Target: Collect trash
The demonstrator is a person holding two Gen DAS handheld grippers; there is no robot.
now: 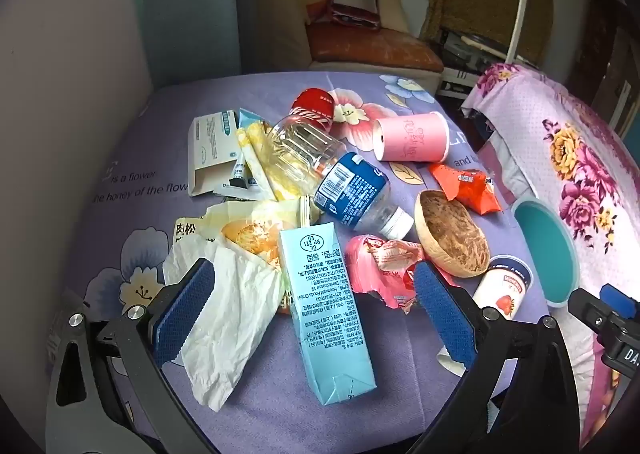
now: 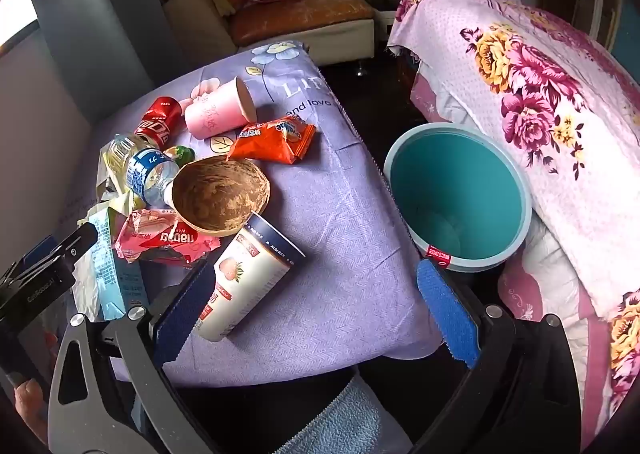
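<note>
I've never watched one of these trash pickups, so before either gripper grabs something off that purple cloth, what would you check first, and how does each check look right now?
1. Left gripper open and empty: ok.
2. Right gripper open and empty: ok.
3. Teal bin open-topped, beside the table: ok.
4. Bin has room: ok, no trash visible inside.
5. Blue carton lies between the left fingers, uncovered: ok.
6. Yogurt cup on its side by the right gripper's left finger; touching or not: cannot tell.
</note>
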